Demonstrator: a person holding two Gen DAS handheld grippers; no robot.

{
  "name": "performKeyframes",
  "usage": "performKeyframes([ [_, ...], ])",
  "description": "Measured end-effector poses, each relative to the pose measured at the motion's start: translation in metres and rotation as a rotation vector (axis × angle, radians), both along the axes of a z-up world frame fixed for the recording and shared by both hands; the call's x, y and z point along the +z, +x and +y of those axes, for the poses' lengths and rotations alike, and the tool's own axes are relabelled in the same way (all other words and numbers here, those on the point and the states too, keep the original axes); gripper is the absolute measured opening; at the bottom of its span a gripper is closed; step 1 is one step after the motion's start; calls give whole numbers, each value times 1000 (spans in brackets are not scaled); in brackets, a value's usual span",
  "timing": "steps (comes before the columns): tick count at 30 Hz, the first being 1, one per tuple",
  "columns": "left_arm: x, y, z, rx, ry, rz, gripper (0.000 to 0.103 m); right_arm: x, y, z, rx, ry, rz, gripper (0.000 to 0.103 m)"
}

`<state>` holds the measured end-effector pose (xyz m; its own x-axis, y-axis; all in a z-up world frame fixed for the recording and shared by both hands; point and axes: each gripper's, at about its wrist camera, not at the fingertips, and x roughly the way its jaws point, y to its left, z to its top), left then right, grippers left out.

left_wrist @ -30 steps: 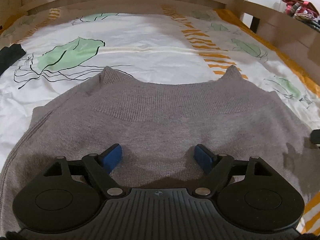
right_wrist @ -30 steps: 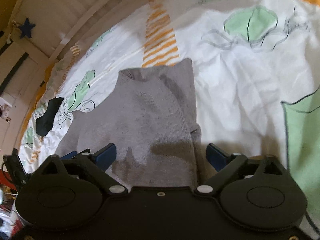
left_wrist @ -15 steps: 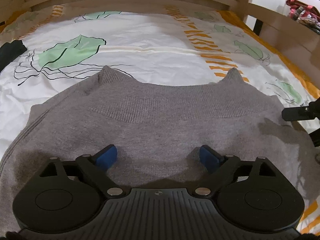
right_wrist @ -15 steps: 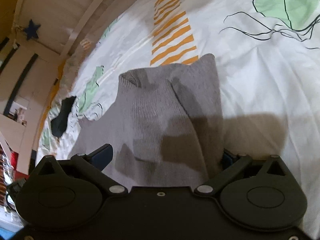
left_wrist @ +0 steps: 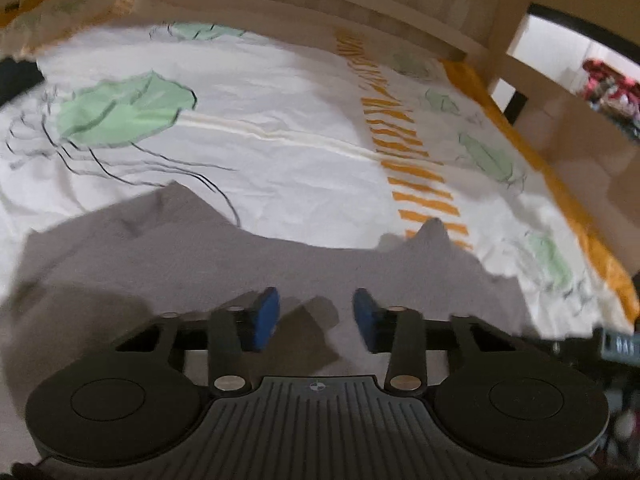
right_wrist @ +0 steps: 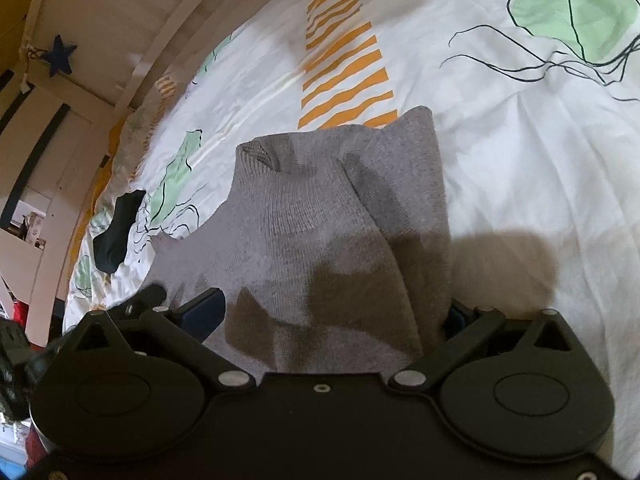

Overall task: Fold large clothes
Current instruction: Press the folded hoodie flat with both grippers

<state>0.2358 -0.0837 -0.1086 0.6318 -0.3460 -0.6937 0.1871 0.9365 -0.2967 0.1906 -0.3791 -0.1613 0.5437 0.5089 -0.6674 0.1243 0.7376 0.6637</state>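
A grey knit sweater lies folded on a bed, its ribbed band toward the far side. In the left wrist view my left gripper hovers over the sweater's near part, jaws open with nothing between the blue pads. In the right wrist view the sweater fills the gap of my right gripper, whose jaws stand wide apart. Its left pad shows and its right pad is mostly hidden behind a fold of grey knit. The left gripper's tip shows at the left.
The bed sheet is white with green jellyfish prints and orange stripes. A wooden bed frame runs along the far side and right. A dark garment lies on the sheet at the left of the right wrist view.
The left gripper has narrowed its jaws somewhat and tilted, the view now blurred. The right gripper has pushed a little further onto the sweater's edge.
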Motion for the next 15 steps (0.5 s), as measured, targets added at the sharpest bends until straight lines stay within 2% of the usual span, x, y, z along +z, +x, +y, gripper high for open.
performKeyframes([
  [2,-12,8,-6,14,-17,33,27,0,0,-2,-6,12,6,103],
  [6,-27,12,-18,26,48,5,23,-1,2,-2,-6,20,16,103],
  [11,-24,10,-23,39,74,-14,23,0,3,-3,-4,21,21,103],
  [15,-12,-11,-20,43,49,-44,23,0,2,-3,-4,25,21,103],
])
